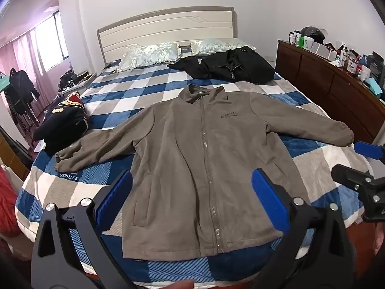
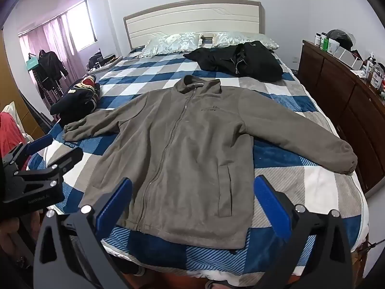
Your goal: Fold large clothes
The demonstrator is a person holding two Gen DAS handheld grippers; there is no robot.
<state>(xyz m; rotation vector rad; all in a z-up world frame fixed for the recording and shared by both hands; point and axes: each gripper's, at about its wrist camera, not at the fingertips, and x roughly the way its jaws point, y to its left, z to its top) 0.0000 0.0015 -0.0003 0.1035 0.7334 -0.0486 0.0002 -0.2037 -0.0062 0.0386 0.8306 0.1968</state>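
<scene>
**Grey-brown fleece jacket spread flat on the bed, both claws held apart above its hem**

Grey-brown fleece zip jacket [image 1: 204,163] lies face up on the bed with the blue, white and grey checked blanket [image 1: 134,89], zipped closed, collar toward the cream headboard [image 1: 168,29] and hem toward the foot of the bed. Both sleeves are stretched out sideways from the jacket's body, each cuff resting on the blanket near a side edge of the bed.

The left claw [image 1: 192,197] hovers over the jacket's hem with its blue pads spread wide, gripping nothing. The right claw [image 2: 192,200] hovers likewise over the hem, pads spread and empty; in the left wrist view it shows beyond the jacket's cuff at the frame's right edge [image 1: 368,166].

Beyond the jacket's collar, a black zip jacket [image 1: 231,68] lies crumpled just in front of two silvery patterned pillows [image 1: 154,54] that lean at the headboard. Off the jacket's other sleeve, a dark bundled garment with red and cream patches [image 1: 65,120] sits at the edge of the bed, close to the cuff. A dark wooden dresser [image 1: 336,89] crowded with bottles and boxes stands alongside the bed, past the sleeve nearest the right claw.
</scene>
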